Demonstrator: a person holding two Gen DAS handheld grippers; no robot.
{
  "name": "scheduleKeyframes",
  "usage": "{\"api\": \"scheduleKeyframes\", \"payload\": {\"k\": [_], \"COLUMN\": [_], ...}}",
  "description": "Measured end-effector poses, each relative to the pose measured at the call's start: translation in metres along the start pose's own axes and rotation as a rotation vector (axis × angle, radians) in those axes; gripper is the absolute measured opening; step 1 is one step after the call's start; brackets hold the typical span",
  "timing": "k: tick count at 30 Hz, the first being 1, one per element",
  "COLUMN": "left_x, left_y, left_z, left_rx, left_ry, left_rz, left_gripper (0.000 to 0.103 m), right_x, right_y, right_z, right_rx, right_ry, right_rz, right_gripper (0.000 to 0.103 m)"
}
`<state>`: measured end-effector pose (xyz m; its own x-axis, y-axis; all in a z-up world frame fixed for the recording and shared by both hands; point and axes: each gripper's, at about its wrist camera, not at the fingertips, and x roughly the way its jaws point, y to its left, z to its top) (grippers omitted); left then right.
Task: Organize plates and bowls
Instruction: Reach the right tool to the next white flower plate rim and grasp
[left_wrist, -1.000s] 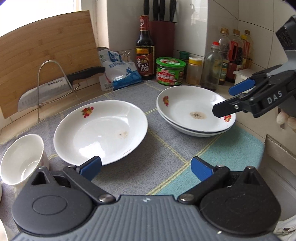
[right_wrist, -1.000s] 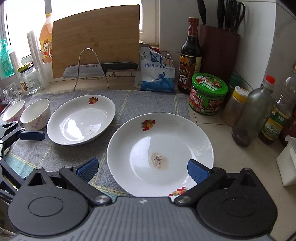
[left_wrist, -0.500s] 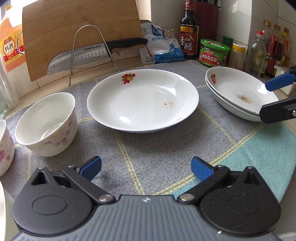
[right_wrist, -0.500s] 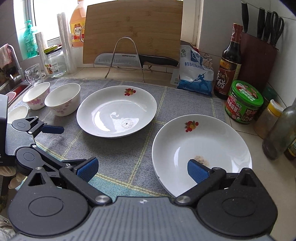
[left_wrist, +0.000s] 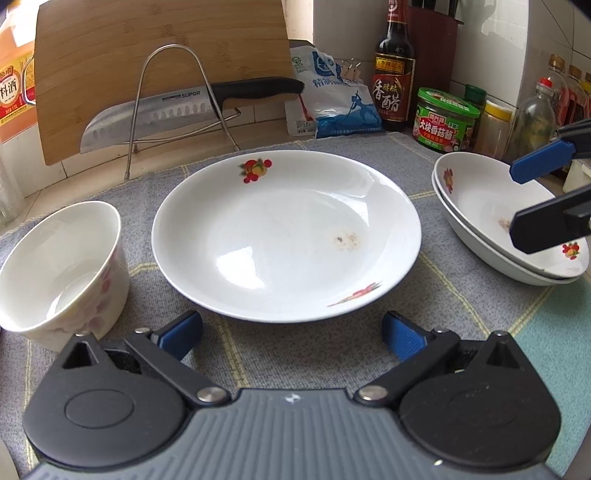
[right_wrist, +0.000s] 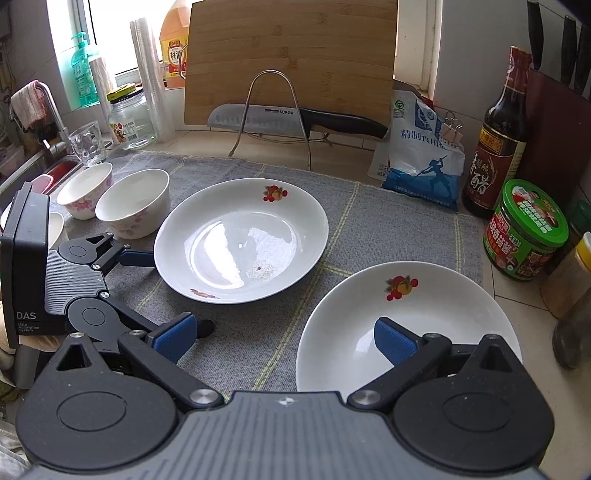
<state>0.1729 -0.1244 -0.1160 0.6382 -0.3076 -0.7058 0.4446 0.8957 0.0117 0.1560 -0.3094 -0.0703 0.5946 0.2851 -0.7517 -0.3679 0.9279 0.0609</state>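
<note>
Since the frame half a second before, the left gripper (left_wrist: 291, 334) had closed in on the single plate (left_wrist: 286, 238), whose near rim now sat just ahead of its fingertips; the right gripper (right_wrist: 284, 338) had drawn back, so that the stacked plates (right_wrist: 436, 306) lay low under its right finger.

Three plates were on the grey mat (right_wrist: 388, 218) in all: the single plate at its middle, with a fruit motif at the far rim and a brown smear inside, and a stack of two to that plate's right, apart from it. Three bowls could be counted left of the single plate: one floral bowl (right_wrist: 133, 201) just beside its rim, a second (right_wrist: 86, 190) touching that one farther left, and the edge of a third (right_wrist: 57, 227) behind the left gripper's body.

Both claws stood wide with nothing between the fingers. The left one straddled the near-left rim of the single plate without visibly touching it; the right one hung over the stack, with its left finger out over the mat.

Behind the single plate stood one wire rack (left_wrist: 177, 107) carrying a knife (left_wrist: 192, 107), with a bamboo board (left_wrist: 159, 55) behind it. To the board's right were a salt bag (left_wrist: 338, 107), a vinegar bottle (left_wrist: 393, 74) and a green-lidded jar (left_wrist: 447, 120).
</note>
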Motion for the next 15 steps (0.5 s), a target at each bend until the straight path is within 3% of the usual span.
{"api": "scheduleKeyframes", "payload": {"k": [9, 15], "left_x": [0.006, 0.006], "left_y": [0.002, 0.003], "left_z": [0.005, 0.005], "left_rx": [-0.025, -0.028], "left_ry": [-0.028, -0.041], "left_rz": [0.023, 0.02], "left_gripper": [0.103, 0.103], "right_x": [0.059, 0.105], "right_y": [-0.003, -0.014], "right_z": [0.048, 0.077], "right_rx": [-0.171, -0.198], "right_ry": [0.054, 0.136], "right_rz": [0.086, 0.172], "right_gripper": [0.103, 0.103]}}
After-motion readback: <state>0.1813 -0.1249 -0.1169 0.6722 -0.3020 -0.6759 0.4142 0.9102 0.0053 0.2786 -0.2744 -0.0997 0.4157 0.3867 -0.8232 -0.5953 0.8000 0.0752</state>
